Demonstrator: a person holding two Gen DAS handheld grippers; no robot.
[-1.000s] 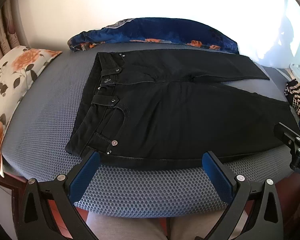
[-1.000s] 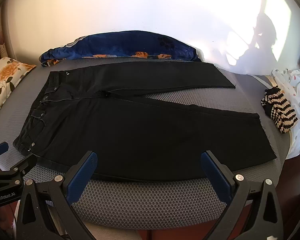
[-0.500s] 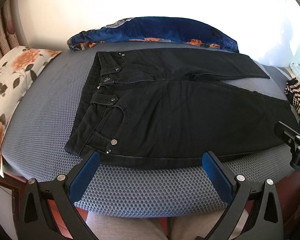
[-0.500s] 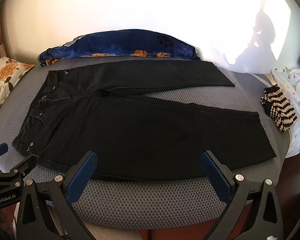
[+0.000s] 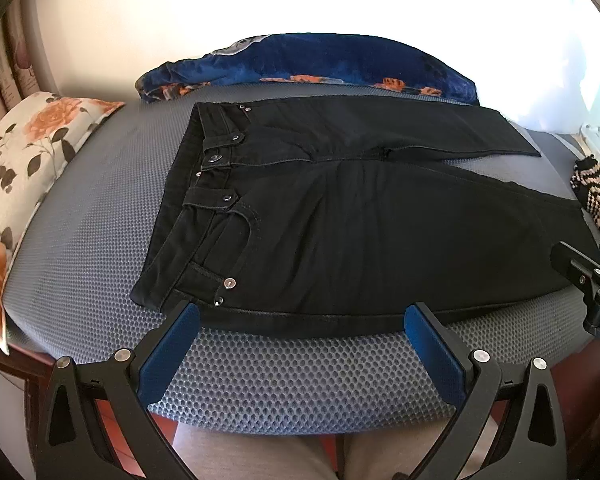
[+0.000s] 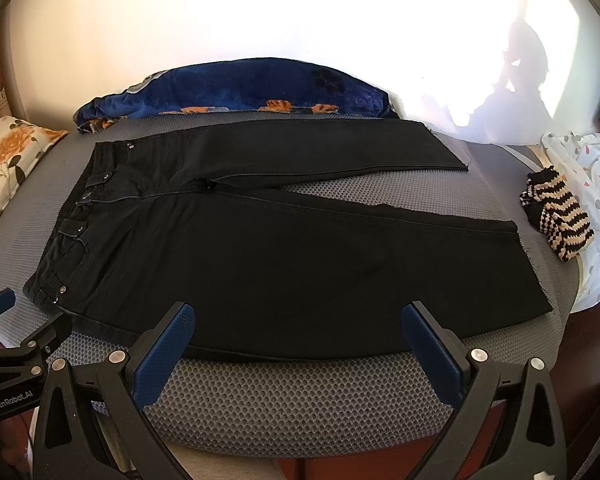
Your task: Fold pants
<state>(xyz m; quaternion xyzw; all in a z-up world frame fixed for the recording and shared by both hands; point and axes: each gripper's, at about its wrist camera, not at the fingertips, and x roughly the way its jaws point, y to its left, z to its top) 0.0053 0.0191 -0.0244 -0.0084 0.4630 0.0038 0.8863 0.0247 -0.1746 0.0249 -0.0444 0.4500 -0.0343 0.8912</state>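
Black pants [image 5: 360, 220] lie flat and unfolded on a grey mesh mattress [image 5: 100, 216], waistband to the left, both legs spread apart to the right. They also show in the right wrist view [image 6: 280, 256]. My left gripper [image 5: 300, 320] is open and empty just in front of the pants' near edge, by the waist and hip. My right gripper [image 6: 298, 318] is open and empty in front of the near leg. Each gripper shows at the side of the other's view.
A floral pillow [image 5: 24, 172] lies at the left. A blue floral blanket [image 5: 312, 60] is bunched along the wall behind. A striped knit item [image 6: 556, 220] and a white patterned cloth [image 6: 592, 200] lie at the right edge. The mattress front edge [image 6: 300, 400] is below the grippers.
Both grippers have shifted only slightly; the views have risen a little. The pants have not moved.
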